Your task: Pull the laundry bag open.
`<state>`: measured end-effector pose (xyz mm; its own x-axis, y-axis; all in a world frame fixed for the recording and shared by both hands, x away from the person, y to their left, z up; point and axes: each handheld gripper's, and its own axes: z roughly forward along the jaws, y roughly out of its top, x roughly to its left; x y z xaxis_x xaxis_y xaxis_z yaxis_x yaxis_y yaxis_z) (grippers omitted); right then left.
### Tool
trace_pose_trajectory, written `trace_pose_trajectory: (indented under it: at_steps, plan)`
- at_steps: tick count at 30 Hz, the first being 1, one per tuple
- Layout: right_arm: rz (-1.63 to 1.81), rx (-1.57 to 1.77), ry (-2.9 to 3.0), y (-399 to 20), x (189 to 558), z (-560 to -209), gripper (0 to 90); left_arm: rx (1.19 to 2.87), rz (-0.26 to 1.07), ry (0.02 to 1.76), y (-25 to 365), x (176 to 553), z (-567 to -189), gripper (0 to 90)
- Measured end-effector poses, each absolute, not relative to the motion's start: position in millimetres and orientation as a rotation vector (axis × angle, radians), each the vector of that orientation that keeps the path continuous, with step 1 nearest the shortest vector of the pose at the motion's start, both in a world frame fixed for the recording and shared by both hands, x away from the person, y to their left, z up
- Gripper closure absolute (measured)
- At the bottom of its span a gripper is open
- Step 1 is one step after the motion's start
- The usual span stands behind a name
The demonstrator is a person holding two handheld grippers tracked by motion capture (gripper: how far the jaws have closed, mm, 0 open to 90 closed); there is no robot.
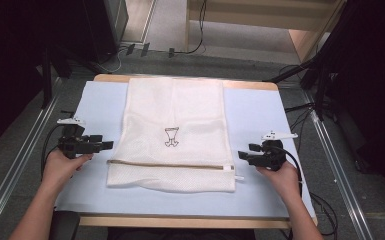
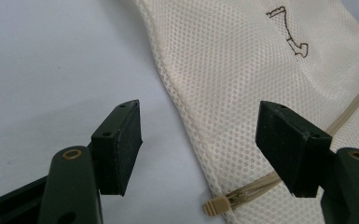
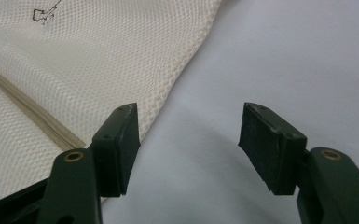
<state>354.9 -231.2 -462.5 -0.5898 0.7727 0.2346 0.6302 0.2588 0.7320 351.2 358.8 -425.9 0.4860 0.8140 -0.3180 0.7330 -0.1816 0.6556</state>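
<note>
White mesh laundry bag (image 1: 172,132) with a beige zipper (image 1: 170,164) lies flat mid-table on the pale blue mat (image 1: 260,120). Left gripper (image 1: 108,145) sits just off the bag's left edge, jaws wide, nothing gripped, beige zipper pull (image 2: 214,205) lying between them. Right gripper (image 1: 241,154) is off the right edge, jaws also wide and empty.
</note>
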Motion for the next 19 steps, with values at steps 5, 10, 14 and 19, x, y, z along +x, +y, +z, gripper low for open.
trace_pose_trajectory:
  at_steps: [5,10,14,19]
  plan:
    - [1.238,1.33,2.349,-230.8,354.8,-462.9,38.5,1.95,0.131,1.282,358.4,351.7,-426.9,32.1]
    - [1.229,1.331,2.358,-230.0,355.1,-464.1,37.8,1.951,0.13,1.286,358.3,351.7,-427.7,31.7]
    - [1.225,1.336,2.358,-229.7,355.4,-464.8,37.6,1.955,0.128,1.289,358.6,352.0,-428.1,31.7]
    - [1.221,1.337,2.358,-230.1,356.2,-466.0,37.3,1.961,0.127,1.288,357.2,352.4,-429.3,31.7]
